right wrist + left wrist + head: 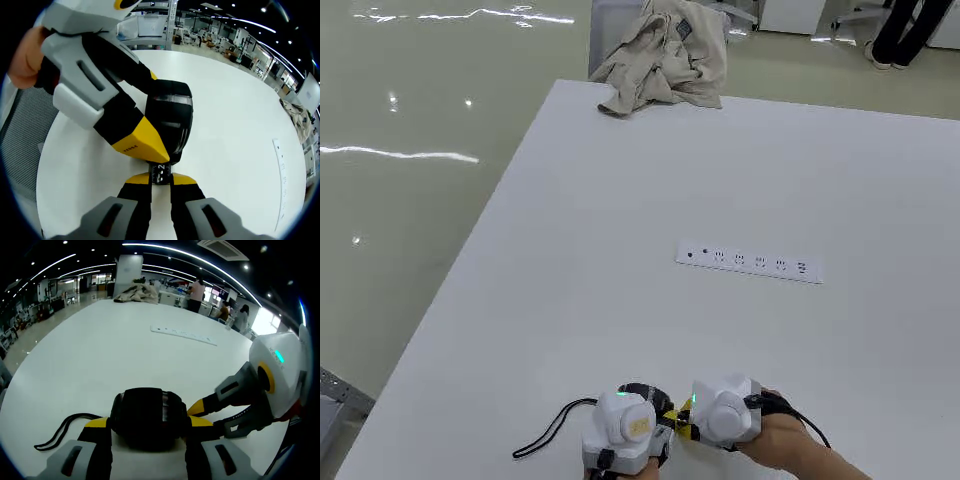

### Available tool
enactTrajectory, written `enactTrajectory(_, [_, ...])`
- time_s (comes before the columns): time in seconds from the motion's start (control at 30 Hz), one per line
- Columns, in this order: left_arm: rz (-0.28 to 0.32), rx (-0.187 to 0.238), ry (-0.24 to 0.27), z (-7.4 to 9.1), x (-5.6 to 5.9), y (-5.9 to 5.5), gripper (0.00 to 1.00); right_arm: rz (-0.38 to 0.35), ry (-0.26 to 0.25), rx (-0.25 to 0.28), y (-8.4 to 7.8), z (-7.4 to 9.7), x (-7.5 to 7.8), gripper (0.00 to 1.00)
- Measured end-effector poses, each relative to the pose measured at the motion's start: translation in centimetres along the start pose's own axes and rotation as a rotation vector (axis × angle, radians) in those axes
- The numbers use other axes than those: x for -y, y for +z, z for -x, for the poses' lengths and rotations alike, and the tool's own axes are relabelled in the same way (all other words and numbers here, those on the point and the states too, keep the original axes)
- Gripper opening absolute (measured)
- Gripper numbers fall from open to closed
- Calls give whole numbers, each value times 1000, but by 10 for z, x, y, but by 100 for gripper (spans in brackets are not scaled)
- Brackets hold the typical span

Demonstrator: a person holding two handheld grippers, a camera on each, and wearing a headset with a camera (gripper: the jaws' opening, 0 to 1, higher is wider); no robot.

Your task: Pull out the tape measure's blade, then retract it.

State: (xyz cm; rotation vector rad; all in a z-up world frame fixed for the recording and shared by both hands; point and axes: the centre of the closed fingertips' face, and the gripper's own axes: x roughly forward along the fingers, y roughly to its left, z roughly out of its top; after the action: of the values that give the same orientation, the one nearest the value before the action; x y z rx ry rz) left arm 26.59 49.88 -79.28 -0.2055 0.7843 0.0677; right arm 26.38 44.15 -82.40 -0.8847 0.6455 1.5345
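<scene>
Right gripper view, lower centre: right gripper (161,180) pinches the blade tip (161,171), left gripper (149,424) clamps the tape measure case (149,407) on the bench (125,347); best pulled straight and level, case held firm.

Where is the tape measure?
Head view: the tape measure sits at the table's near edge, clamped by the left gripper, its blade pinched by the right gripper.

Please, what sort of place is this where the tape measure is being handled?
Most likely a big open-plan office or lab. A wide white table carries a power strip, the floor is glossy, and long ceiling light strips run over rows of desks where people stand.
</scene>
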Motion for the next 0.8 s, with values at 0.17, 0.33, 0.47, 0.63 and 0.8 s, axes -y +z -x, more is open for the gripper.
enactTrajectory(0.17, [-2,-3,-1,0,0,0,56,-17,0,17,3,-2,0,13])
enactTrajectory(0.33, [-2,-4,-2,0,0,-1,56,-22,3,25,3,-4,1,13])
enactTrajectory(0.47, [0,-4,-1,0,0,-1,56,-21,5,27,4,-5,1,13])
enactTrajectory(0.63, [0,-3,-1,0,0,0,56,-21,6,27,5,-7,1,13])
enactTrajectory(0.8, [1,-4,-1,0,0,0,56,-20,9,26,6,-7,1,13])
